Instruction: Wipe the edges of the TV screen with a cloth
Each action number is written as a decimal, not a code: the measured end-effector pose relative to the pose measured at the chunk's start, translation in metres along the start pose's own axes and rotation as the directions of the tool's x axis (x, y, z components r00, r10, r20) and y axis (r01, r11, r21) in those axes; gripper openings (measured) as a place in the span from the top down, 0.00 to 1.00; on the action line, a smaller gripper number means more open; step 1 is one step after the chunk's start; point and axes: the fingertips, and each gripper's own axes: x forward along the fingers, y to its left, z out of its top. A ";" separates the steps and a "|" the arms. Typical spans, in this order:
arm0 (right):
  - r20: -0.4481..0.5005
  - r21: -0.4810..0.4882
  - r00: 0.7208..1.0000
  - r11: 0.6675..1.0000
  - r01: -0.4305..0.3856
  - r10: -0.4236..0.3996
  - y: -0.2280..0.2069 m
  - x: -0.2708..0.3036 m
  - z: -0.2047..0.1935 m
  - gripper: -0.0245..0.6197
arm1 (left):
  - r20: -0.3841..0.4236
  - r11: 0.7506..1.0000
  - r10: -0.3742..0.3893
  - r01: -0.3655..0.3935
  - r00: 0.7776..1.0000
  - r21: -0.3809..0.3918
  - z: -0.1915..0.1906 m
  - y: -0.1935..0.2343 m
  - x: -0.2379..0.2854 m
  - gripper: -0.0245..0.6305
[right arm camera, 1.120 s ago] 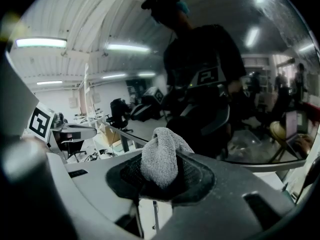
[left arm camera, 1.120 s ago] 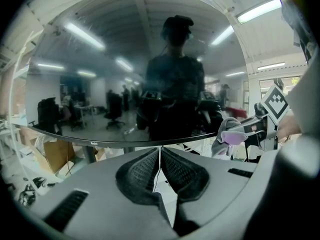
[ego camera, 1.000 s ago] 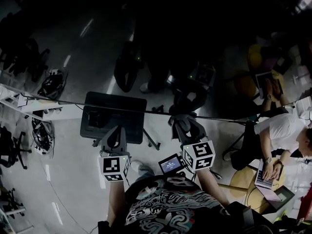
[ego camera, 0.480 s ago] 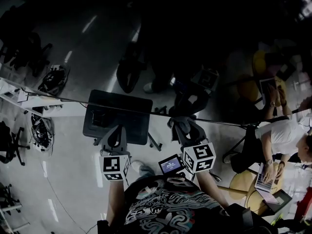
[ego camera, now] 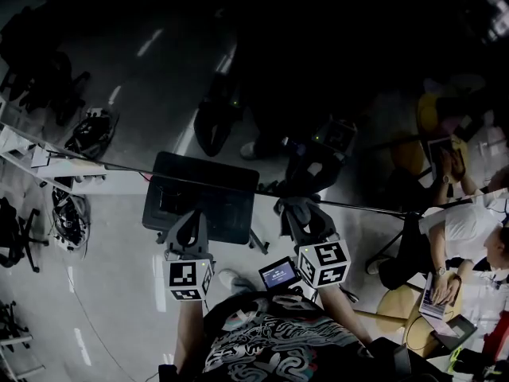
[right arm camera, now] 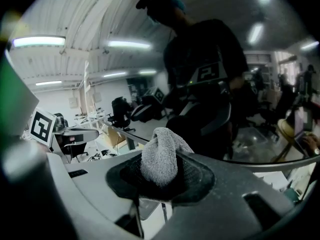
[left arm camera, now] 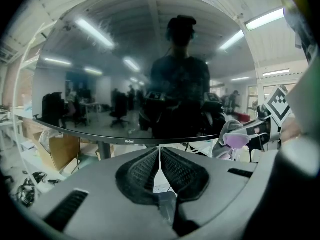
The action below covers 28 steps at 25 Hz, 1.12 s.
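The grey cloth (right arm camera: pixel 160 156) sits bunched and clamped in my right gripper (ego camera: pixel 300 207). Its tip is up by the lower edge of the TV screen (left arm camera: pixel 125 74), though I cannot tell whether it touches. My left gripper (left arm camera: pixel 160 158) hangs just under the same bezel, jaws pressed together on nothing. I judge I'm at the bottom-edge pass. Next I should press the cloth onto the bezel and draw it along, with the hard pads kept off the glass.

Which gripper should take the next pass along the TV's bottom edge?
Right. The right gripper is shut on the cloth, with the bottom edge of the TV screen right ahead of it. The left gripper is shut on nothing.
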 end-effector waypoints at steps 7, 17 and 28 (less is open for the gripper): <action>-0.013 -0.002 1.000 1.000 0.017 -0.017 0.024 0.025 0.005 0.73 | 0.003 1.000 0.004 -0.003 1.000 -0.020 -0.006 0.042 -0.001 0.93; -0.001 -0.021 1.000 1.000 0.008 -0.008 0.054 0.041 0.010 0.73 | 0.012 1.000 0.017 -0.017 1.000 -0.004 -0.008 0.077 -0.011 0.93; 0.034 0.049 0.999 0.999 0.009 -0.010 0.057 0.047 0.016 0.73 | 0.017 0.989 0.144 -0.144 0.989 -0.011 0.004 0.083 -0.038 0.93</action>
